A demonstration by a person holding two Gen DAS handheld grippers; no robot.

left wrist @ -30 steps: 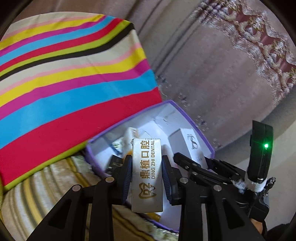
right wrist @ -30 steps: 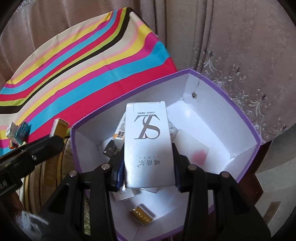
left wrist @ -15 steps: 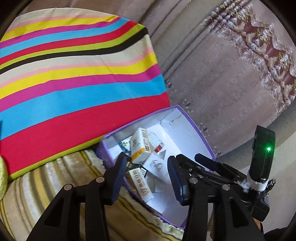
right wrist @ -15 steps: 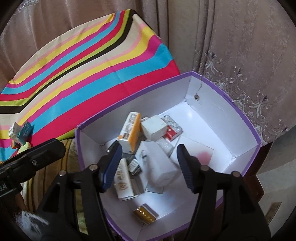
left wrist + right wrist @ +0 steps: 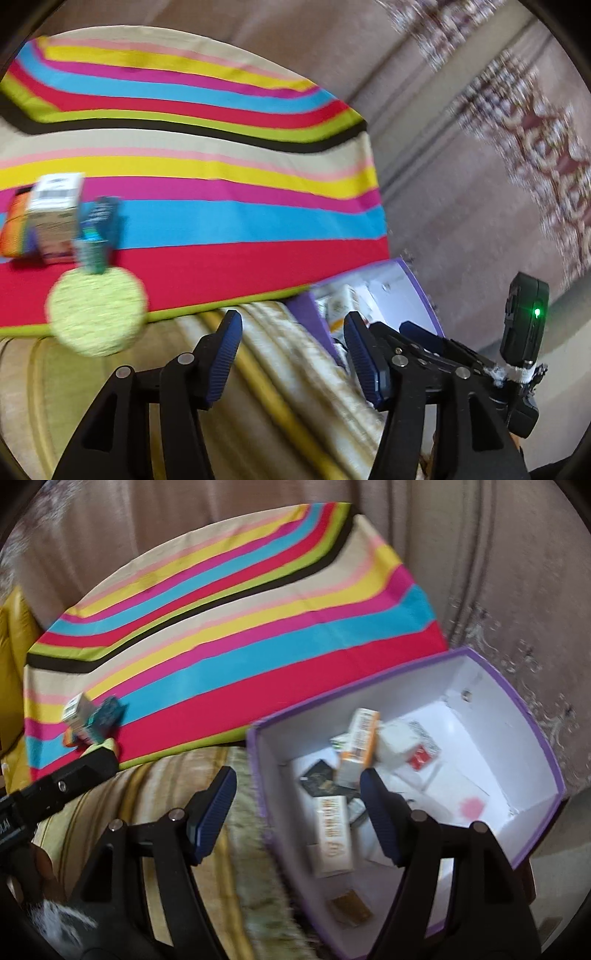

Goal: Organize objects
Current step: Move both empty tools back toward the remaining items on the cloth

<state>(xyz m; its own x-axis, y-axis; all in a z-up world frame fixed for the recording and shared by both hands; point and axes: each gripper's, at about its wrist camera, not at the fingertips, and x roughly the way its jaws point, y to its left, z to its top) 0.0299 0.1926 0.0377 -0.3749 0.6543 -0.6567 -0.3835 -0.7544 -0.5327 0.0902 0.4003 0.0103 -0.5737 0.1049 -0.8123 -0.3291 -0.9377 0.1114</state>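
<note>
A purple-rimmed white box (image 5: 517,716) holds several small cartons, among them an orange-and-white one (image 5: 360,738) and a white one with gold print (image 5: 332,834). My right gripper (image 5: 297,808) hangs over the box's left rim, its jaws opening with nothing between them. My left gripper (image 5: 295,354) is over the beige striped cushion, left of the box (image 5: 417,291); its jaws are also opening and hold nothing. On the striped cloth (image 5: 221,221) stand a white carton (image 5: 55,210) and a teal carton (image 5: 99,225), by a round yellow-green pad (image 5: 96,310).
The white carton (image 5: 77,709) and teal carton (image 5: 107,716) sit at the cloth's left end, just beyond the left gripper's fingertip (image 5: 92,764). Patterned curtains (image 5: 517,590) hang behind the box and cloth. A yellow cushion (image 5: 14,627) lies at the far left.
Both grippers let go of their cartons, which now lie in the purple box, and their jaws widened. Both hands swung left, away from the box; the left view now shows the cartons on the cloth.
</note>
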